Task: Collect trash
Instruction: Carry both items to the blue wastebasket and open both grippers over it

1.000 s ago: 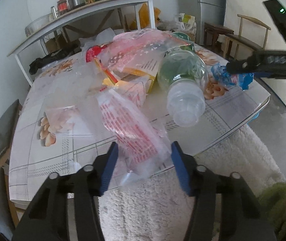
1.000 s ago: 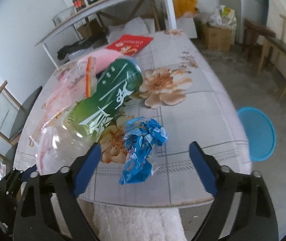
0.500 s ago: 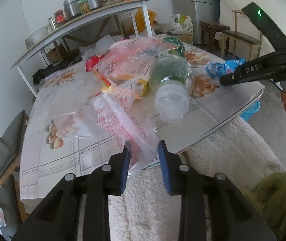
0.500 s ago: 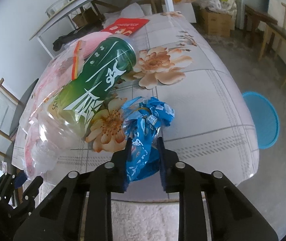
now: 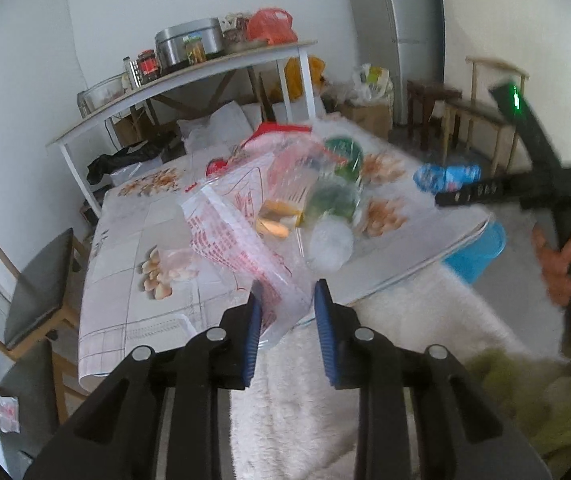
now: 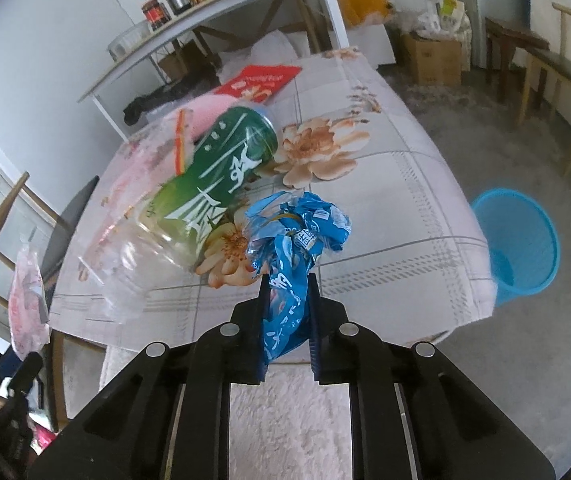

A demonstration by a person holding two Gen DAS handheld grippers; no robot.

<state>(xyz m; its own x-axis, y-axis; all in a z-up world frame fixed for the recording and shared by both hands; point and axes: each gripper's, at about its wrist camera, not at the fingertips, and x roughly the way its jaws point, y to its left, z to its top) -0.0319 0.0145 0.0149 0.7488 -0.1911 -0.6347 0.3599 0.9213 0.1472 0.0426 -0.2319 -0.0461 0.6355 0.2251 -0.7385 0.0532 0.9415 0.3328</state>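
Right claw (image 6: 287,312) is clamped on the blue wrapper (image 6: 291,252); left claw (image 5: 287,312) pinches the clear bag (image 5: 245,240). Both look light, limp and slippery: grip bunched folds.

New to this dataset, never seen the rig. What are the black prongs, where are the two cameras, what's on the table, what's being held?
There is no robot arm. A person carries a handheld two-finger gripper in each hand, and a fisheye camera on each one looks forward along its fingers, so the black prongs with blue pads at the bottom of each picture are that gripper's own fingers.

In the left wrist view, the left gripper is shut on a clear plastic bag with red print. In the right wrist view, the right gripper is shut on a crumpled blue wrapper.

On the floral-cloth table lie a green-labelled plastic bottle on its side, pinkish plastic bags and a red packet. A blue bin stands on the floor beside the table.
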